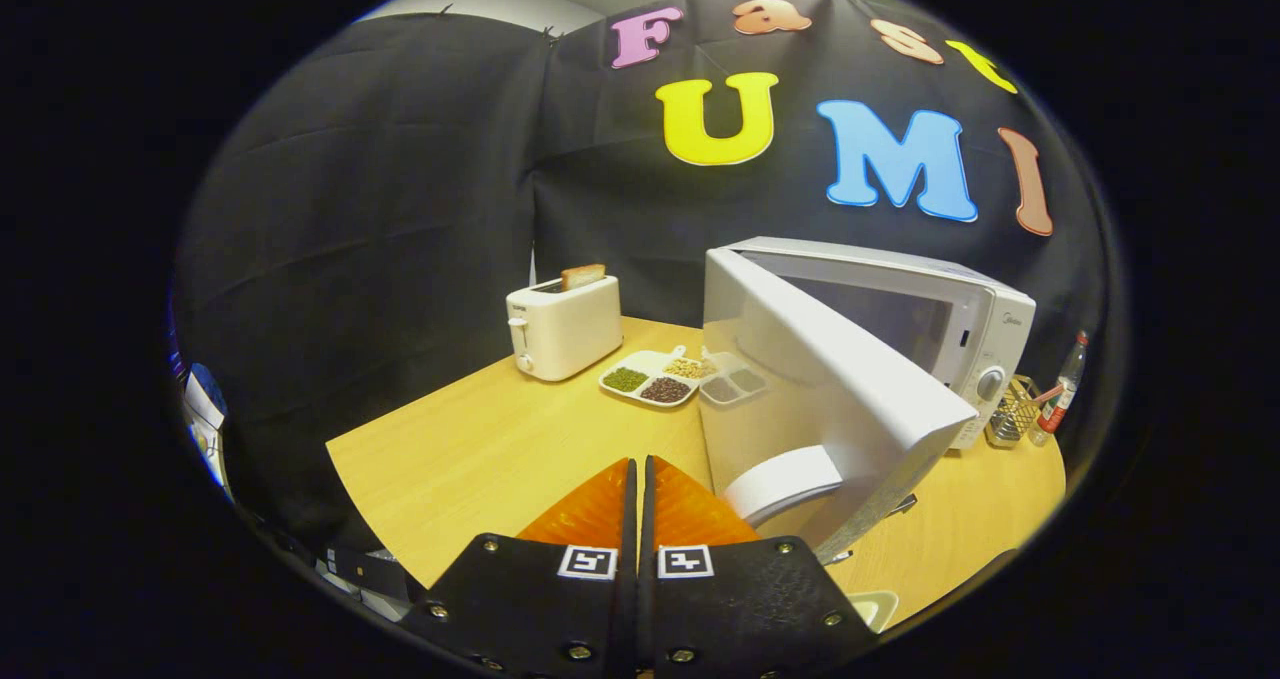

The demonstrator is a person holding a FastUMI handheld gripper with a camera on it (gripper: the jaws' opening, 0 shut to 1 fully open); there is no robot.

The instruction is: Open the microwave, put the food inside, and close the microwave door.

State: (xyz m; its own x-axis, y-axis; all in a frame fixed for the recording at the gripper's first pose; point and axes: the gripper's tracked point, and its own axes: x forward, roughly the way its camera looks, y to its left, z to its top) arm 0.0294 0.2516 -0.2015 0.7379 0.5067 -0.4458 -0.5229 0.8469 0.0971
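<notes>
A white microwave (985, 334) stands at the back right of the wooden table (480, 449). Its door (830, 389) is swung wide open toward me, with the pale handle (785, 481) low on its near edge, just right of my fingers. A white divided plate of food (655, 376) with green, dark and tan portions lies on the table beyond my fingers, left of the open door. My gripper (637, 474) is shut, its two fingers pressed together with nothing between them, over the table's near part.
A white toaster (565, 326) with a slice of toast in it stands at the back left of the plate. Right of the microwave are a wire basket (1012, 411) and a bottle (1062, 391). The open door reaches far over the table.
</notes>
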